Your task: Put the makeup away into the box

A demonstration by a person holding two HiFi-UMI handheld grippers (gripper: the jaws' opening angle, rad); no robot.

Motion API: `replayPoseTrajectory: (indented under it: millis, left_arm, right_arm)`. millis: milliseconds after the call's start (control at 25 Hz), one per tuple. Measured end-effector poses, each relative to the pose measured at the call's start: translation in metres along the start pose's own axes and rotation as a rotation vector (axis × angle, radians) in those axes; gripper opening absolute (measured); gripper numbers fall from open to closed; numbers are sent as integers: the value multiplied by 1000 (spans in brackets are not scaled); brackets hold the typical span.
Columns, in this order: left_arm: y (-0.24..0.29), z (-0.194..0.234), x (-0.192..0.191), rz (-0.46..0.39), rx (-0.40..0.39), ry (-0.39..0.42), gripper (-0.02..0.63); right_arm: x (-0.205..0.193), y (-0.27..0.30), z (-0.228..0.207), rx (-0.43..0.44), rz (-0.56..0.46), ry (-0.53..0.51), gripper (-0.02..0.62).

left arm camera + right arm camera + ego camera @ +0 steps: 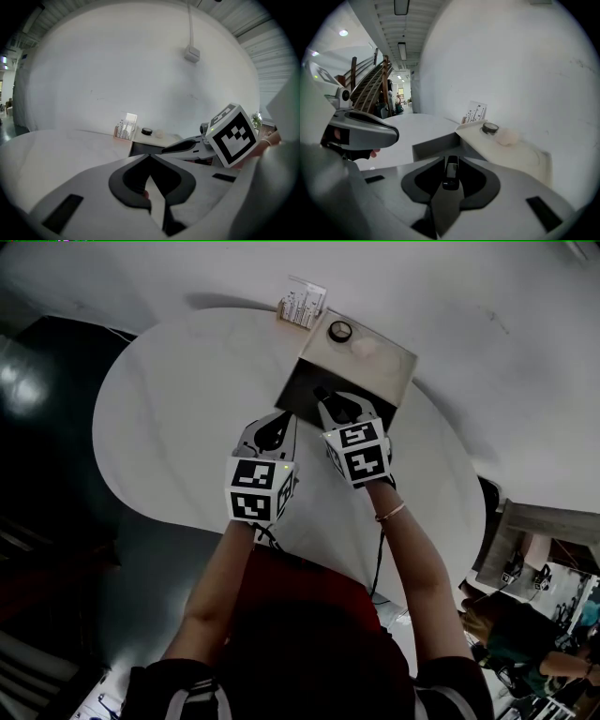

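The open grey box point(302, 390) stands at the table's far side, its lid point(384, 367) folded back. On the lid lie a round black compact point(339, 332) and a pale puff point(364, 348). My right gripper point(328, 405) hangs over the box's dark inside, shut on a slim black makeup tube point(450, 174). My left gripper point(274, 429) is just left of it, short of the box's near-left corner. A small pink thing point(146, 193) sits between its pads; I cannot tell what it is. The left gripper view shows the box point(140, 148) ahead.
A small stand of white cards point(302, 304) sits against the box's far-left corner, close to the white wall. The oval white table point(178, 418) stretches to the left of the grippers. A dark floor lies beyond its left edge.
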State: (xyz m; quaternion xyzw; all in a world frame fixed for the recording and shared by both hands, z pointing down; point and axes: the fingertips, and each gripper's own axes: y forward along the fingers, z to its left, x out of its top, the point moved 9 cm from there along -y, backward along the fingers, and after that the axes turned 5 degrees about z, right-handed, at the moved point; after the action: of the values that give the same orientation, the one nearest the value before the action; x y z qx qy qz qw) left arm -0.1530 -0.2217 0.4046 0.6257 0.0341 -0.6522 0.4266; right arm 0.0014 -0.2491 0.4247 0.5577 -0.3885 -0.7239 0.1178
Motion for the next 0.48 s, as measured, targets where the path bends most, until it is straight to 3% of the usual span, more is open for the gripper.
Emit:
replayPoseTrajectory:
  millis: [480]
  left_arm:
    - [-3, 14, 1, -5, 36, -16, 21]
  right_arm:
    - [-3, 26, 5, 30, 91, -57, 101]
